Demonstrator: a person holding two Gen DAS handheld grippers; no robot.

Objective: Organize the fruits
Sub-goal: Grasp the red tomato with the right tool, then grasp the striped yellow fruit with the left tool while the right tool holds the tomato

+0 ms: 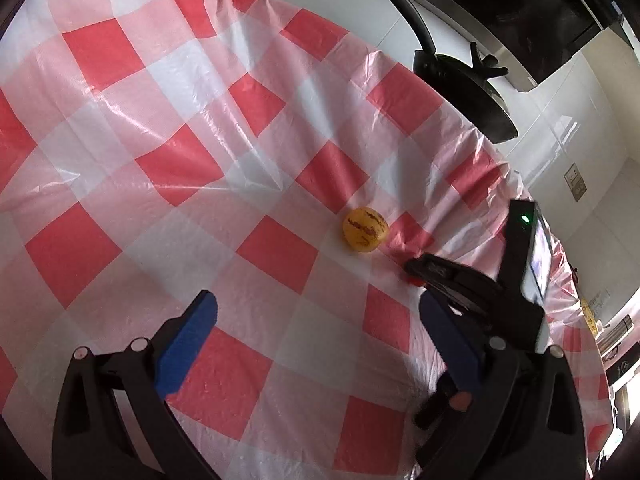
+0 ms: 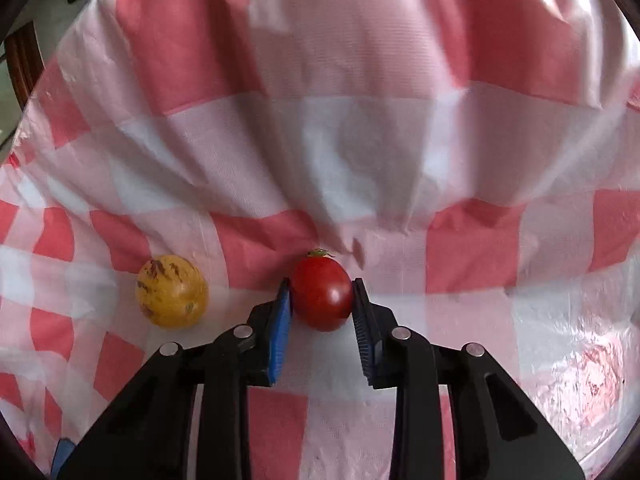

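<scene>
A small red tomato (image 2: 321, 293) with a green stem lies on the red-and-white checked cloth, and my right gripper (image 2: 321, 300) is shut on it, one blue pad pressing each side. To its left rests a round yellow fruit (image 2: 172, 291) with dark streaks. The left wrist view has the same yellow fruit (image 1: 365, 229) ahead and to the right of my left gripper (image 1: 320, 312), which stands open above the cloth with nothing between its fingers. My right gripper (image 1: 416, 274) reaches in from the right there, a sliver of red showing at its tip.
The checked tablecloth (image 1: 172, 168) covers the table and bunches into folds at the far edge. A black pan (image 1: 472, 92) with a long handle sits beyond the cloth on a white counter. A phone-like screen (image 1: 538, 260) is mounted on the right gripper's body.
</scene>
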